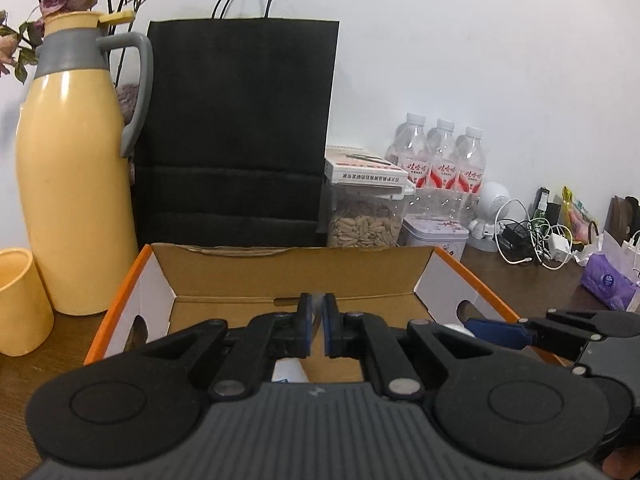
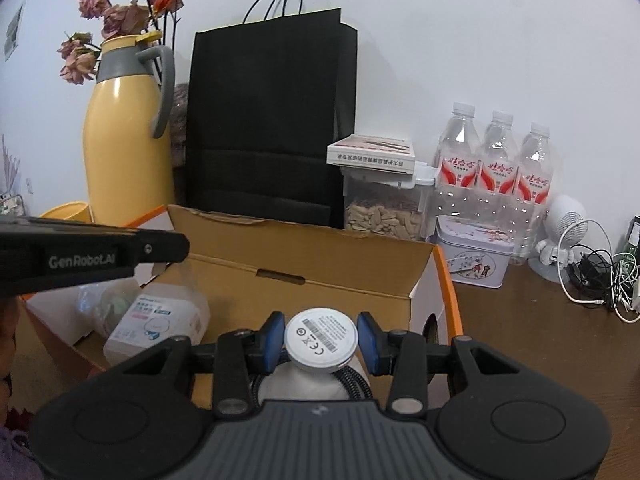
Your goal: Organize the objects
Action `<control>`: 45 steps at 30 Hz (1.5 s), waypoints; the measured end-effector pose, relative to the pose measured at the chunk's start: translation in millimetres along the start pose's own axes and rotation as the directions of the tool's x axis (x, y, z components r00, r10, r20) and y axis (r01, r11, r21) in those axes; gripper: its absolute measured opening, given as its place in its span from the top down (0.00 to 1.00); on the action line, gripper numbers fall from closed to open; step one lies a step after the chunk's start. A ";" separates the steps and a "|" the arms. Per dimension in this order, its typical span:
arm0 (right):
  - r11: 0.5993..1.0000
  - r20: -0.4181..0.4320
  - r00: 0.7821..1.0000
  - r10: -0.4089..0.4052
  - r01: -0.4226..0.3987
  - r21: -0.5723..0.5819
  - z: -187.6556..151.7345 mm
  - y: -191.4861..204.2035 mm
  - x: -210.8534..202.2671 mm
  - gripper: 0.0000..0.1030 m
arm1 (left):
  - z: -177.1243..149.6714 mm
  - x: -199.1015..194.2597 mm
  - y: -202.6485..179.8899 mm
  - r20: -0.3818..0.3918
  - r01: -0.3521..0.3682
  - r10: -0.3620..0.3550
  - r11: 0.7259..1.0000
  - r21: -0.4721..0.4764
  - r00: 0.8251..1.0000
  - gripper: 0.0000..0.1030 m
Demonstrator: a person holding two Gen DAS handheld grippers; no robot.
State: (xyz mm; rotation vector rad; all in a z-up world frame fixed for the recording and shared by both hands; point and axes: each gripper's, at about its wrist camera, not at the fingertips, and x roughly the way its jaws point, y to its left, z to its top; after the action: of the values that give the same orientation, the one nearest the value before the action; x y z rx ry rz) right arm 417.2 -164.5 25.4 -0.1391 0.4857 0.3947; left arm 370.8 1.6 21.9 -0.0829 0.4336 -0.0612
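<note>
The right gripper (image 2: 321, 345) holds a round white disc with a barcode on its face (image 2: 321, 344). Its two blue pads press the disc from both sides, over the open brown cardboard box with orange edges (image 2: 304, 256). A dark braided cord (image 2: 354, 380) hangs under the disc. The left gripper (image 1: 316, 326) is over the same box, and its jaws are almost closed on something thin and see-through; what that is cannot be told. A clear plastic pack with a white label (image 2: 156, 322) lies inside the box on the left. Behind the box stand a tall black paper bag (image 2: 272, 120) and a big yellow jug with a grey handle (image 2: 128, 140).
</note>
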 end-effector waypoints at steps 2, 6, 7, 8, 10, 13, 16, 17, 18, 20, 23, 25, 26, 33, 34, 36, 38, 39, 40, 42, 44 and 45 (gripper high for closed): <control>1.000 -0.002 1.000 -0.008 0.008 0.005 -2.2 1.2 0.3 0.56 | -0.2 -1.4 -0.8 0.009 -0.014 0.014 1.000 -0.001 1.000 0.88; 1.000 0.012 1.000 0.002 -0.003 0.019 -3.1 0.2 -2.7 0.09 | -0.1 -2.9 0.4 0.019 -0.043 0.043 0.999 -0.001 0.999 0.32; 1.000 0.016 1.000 0.006 -0.006 0.023 -2.3 -0.7 -3.7 0.00 | 0.5 -4.1 0.4 0.029 -0.056 0.056 0.998 -0.001 0.998 0.12; 1.000 0.021 1.000 0.008 -0.008 0.025 -1.9 -1.1 -4.9 0.00 | 0.8 -6.0 0.7 0.051 -0.074 0.074 0.997 -0.001 0.996 0.00; 1.000 0.023 1.000 0.006 -0.006 0.029 -1.1 -1.6 -6.0 0.00 | 1.4 -10.5 2.0 0.091 -0.102 0.103 0.995 -0.016 0.991 0.00; 1.000 0.023 1.000 -0.002 0.001 0.029 -0.6 -1.8 -7.2 0.00 | 4.3 -12.9 4.4 0.093 -0.106 0.109 0.994 -0.031 0.990 0.00; 1.000 0.032 0.999 -0.007 0.006 0.025 0.5 -0.6 -9.9 0.00 | 4.7 -15.0 4.2 0.095 -0.113 0.115 0.993 -0.032 0.989 0.00; 1.000 0.036 0.999 -0.008 0.007 0.025 1.1 0.1 -11.1 0.00 | 4.7 -15.3 3.8 0.095 -0.111 0.113 0.993 -0.032 0.989 0.00; 1.000 0.041 0.999 -0.007 0.006 0.022 1.4 0.8 -12.0 0.00 | 4.7 -15.3 3.2 0.094 -0.109 0.112 0.993 -0.032 0.989 0.00; 1.000 0.045 0.999 -0.009 0.008 0.020 1.5 1.4 -12.4 0.00 | 4.7 -15.4 1.5 0.095 -0.112 0.114 0.993 -0.029 0.989 0.00; 1.000 0.057 0.998 -0.021 0.020 0.013 3.2 2.6 -16.1 0.00 | 4.7 -24.3 0.4 0.115 -0.117 0.120 0.993 -0.027 0.986 0.00; 1.000 0.079 0.997 -0.026 0.025 0.008 5.6 3.5 -22.9 0.00 | 4.9 -32.7 1.0 0.127 -0.124 0.127 0.992 -0.031 0.984 0.00; 1.000 0.091 0.996 -0.027 0.027 0.007 6.7 3.8 -26.6 0.00 | 4.3 -39.2 1.7 0.136 -0.127 0.132 0.991 -0.040 0.982 0.00; 1.000 0.144 0.989 -0.022 0.021 0.009 10.8 2.6 -55.4 0.00 | 0.6 -82.7 4.7 0.203 -0.134 0.142 0.989 -0.056 0.969 0.00; 1.000 0.147 0.989 -0.023 0.022 0.006 10.3 2.8 -60.7 0.00 | -1.2 -89.0 5.4 0.207 -0.133 0.141 0.990 -0.055 0.968 0.00; 1.000 0.153 0.988 -0.023 0.024 -0.001 8.9 2.8 -70.9 0.00 | -3.5 -99.9 7.2 0.213 -0.133 0.141 0.990 -0.053 0.967 0.00; 1.000 0.157 0.987 -0.022 0.023 -0.008 6.8 3.4 -81.7 0.00 | -6.8 -110.2 9.3 0.216 -0.134 0.142 0.990 -0.051 0.966 0.00; 1.000 0.158 0.987 -0.020 0.022 -0.012 5.4 3.3 -87.0 0.00 | -8.9 -115.3 10.1 0.216 -0.134 0.142 0.990 -0.050 0.966 0.00; 1.000 0.160 0.987 -0.019 0.022 -0.016 3.9 3.1 -92.6 0.00 | -10.3 -119.4 10.9 0.216 -0.136 0.144 0.989 -0.049 0.966 0.00; 1.000 0.165 0.986 -0.018 0.021 -0.018 0.8 1.6 -103.5 0.00 | -14.3 -128.2 11.5 0.212 -0.138 0.144 0.989 -0.046 0.967 0.00; 1.000 0.169 0.986 -0.006 0.009 -0.018 -2.5 0.0 -115.4 0.00 | -17.6 -136.0 11.3 0.202 -0.133 0.137 0.990 -0.036 0.970 0.00; 1.000 0.172 0.985 -0.004 0.007 -0.018 -3.8 -0.7 -121.2 0.00 | -18.8 -139.9 11.6 0.201 -0.134 0.139 0.990 -0.038 0.970 0.00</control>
State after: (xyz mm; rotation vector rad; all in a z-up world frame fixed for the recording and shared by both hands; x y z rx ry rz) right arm 317.7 -206.6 80.2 -0.1231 0.3117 0.4019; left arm 236.7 22.6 62.2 -0.0822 0.2350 0.0882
